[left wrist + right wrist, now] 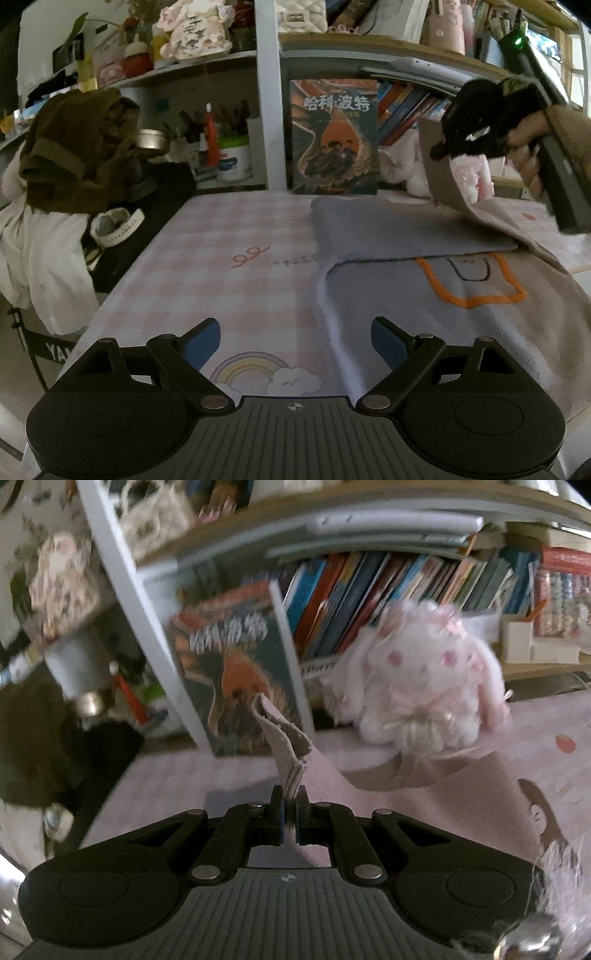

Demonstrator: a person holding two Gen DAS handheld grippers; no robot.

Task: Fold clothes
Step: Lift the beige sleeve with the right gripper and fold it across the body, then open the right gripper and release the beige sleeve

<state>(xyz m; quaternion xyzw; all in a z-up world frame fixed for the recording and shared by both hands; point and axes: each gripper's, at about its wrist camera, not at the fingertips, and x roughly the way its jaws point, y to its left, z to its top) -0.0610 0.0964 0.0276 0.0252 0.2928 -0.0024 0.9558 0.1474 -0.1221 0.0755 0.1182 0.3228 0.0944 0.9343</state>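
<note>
Sweatshirt partway folded, one edge lifted

The right gripper (290,814) is clenching the grey sweatshirt's (424,295) edge between its jaws; the left gripper (295,341) is hovering released, garment ahead-right; further folds are remaining.

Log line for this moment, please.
left tongs: open, empty, above tablecloth | right tongs: shut on sweater edge, lifted | sweater: partly folded

There are two grippers: the left gripper (295,341) and the right gripper (290,812). There is one grey garment (424,295) on one desk (240,266). One big book (334,136) stands up. One pink plush bunny (421,679) sits there. One watch (114,225) lies nearby.
</note>
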